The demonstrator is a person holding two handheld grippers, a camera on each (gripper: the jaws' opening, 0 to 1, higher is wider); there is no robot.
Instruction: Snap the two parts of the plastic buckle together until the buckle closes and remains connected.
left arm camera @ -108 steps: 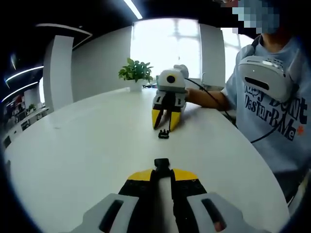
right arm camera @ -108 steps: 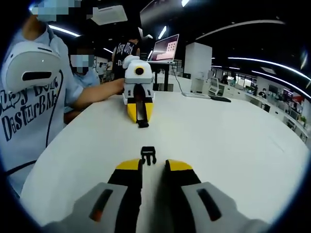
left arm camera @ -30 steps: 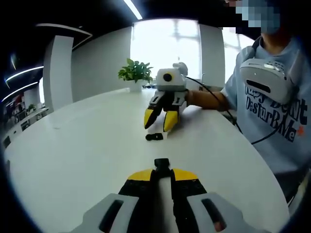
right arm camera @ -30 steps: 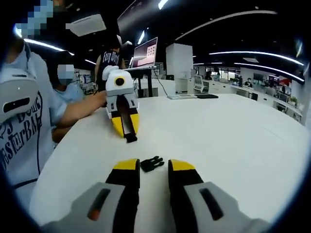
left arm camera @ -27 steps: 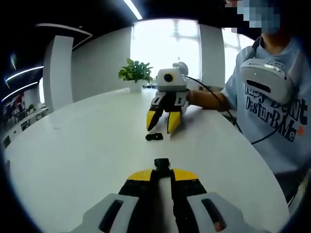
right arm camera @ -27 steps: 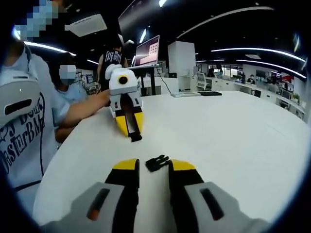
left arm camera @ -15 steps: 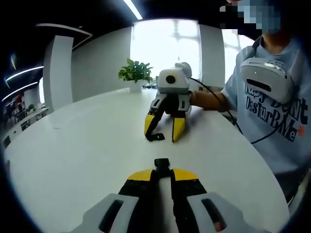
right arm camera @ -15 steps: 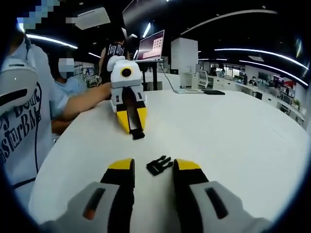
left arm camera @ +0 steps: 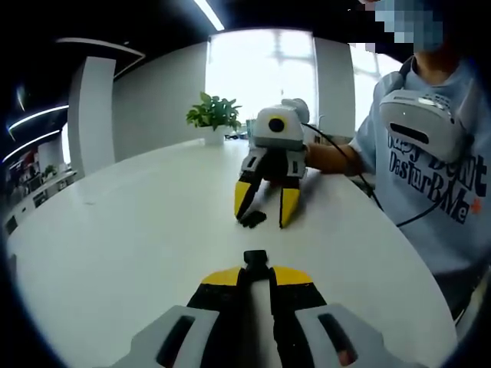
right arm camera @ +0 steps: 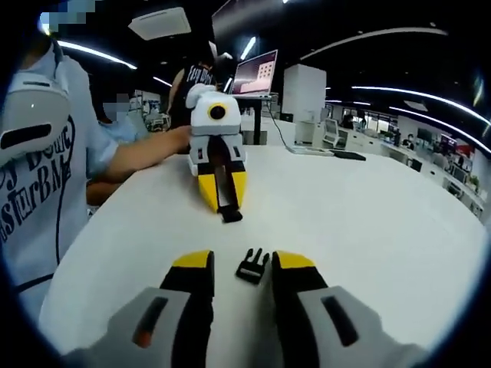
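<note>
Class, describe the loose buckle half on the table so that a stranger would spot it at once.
On the white table, look between the right gripper's open yellow-tipped jaws. The small black pronged buckle piece lies there loose, unlike the other piece clamped in the left gripper.

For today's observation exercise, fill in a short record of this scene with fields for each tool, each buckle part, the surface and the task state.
left tool: shut on socket half, tips down at the table
right tool: open, jaws either side of pronged half
socket half: black, clamped at the left tool's tips
pronged half: black, lying on the table between the right tool's jaws, not gripped
table: white, rounded
plant: potted, at the table's far edge
task state: halves apart, buckle not yet joined
</note>
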